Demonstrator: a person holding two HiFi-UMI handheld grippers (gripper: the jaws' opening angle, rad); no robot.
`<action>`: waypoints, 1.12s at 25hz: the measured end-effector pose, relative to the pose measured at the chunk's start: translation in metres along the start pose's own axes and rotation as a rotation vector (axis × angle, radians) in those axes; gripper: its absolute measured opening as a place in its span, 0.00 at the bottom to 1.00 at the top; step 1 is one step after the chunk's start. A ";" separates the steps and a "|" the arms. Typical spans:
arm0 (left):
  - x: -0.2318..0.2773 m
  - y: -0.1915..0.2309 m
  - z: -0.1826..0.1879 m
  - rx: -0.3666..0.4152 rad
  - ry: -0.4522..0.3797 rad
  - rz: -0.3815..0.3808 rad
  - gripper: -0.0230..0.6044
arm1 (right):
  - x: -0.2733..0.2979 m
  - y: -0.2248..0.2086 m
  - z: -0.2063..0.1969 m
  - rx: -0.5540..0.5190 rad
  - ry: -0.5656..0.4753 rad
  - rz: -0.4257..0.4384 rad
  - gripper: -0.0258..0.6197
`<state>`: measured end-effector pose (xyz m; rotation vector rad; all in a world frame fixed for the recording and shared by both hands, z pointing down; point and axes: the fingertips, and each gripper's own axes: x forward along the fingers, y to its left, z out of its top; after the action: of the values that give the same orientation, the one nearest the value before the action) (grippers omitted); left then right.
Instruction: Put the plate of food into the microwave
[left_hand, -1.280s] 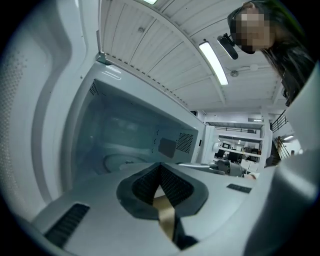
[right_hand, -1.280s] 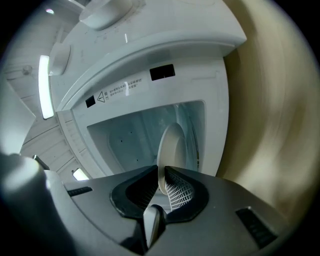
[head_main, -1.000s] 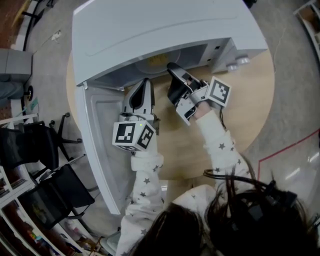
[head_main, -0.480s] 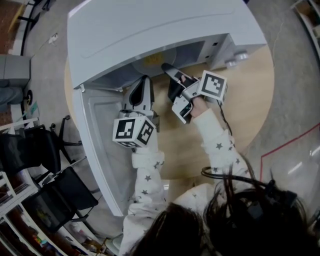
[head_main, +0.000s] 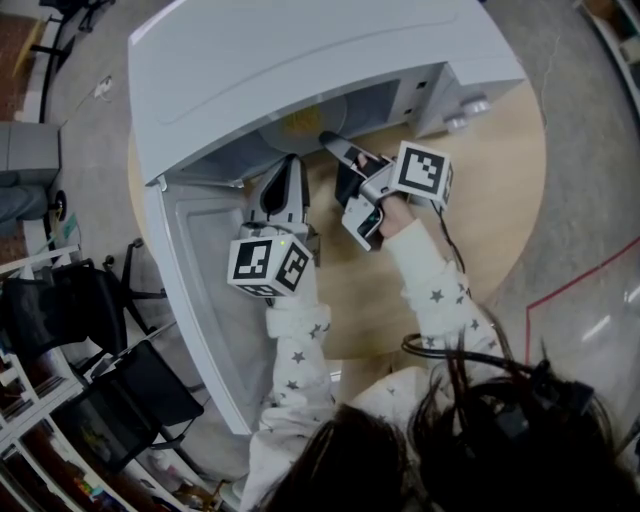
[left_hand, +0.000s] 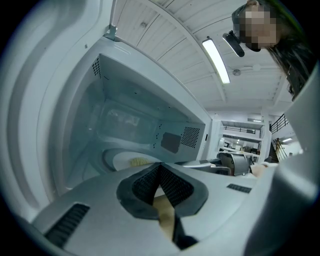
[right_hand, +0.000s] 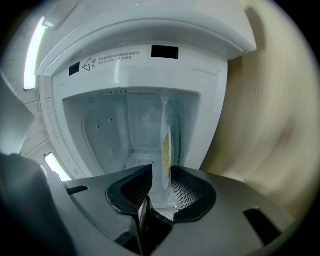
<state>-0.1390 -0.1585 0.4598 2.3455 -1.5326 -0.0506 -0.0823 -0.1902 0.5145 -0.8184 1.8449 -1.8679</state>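
The right claw is opening, loose around the single plate in the microwave. Only its own view shows the left claw clenched, empty.

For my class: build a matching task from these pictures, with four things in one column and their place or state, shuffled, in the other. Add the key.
Things
1. plate of food
2. microwave door
3. left gripper
4. table

Place or state
A. jaws together, nothing held
B. round, wooden, under the microwave
C. inside the microwave
D. swung open

Pairs: 1-C, 2-D, 3-A, 4-B
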 end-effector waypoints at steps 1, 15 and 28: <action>0.000 0.001 0.000 -0.001 0.001 0.000 0.03 | 0.000 0.001 0.000 0.000 -0.001 0.001 0.20; -0.005 0.012 -0.003 -0.065 -0.028 0.017 0.03 | -0.002 0.017 -0.010 -0.065 0.030 0.141 0.19; -0.028 -0.018 0.039 -0.070 -0.086 -0.016 0.03 | -0.040 0.094 -0.007 -0.088 0.044 0.330 0.05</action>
<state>-0.1432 -0.1371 0.4131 2.3283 -1.5255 -0.2081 -0.0684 -0.1648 0.4160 -0.4665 1.9625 -1.6196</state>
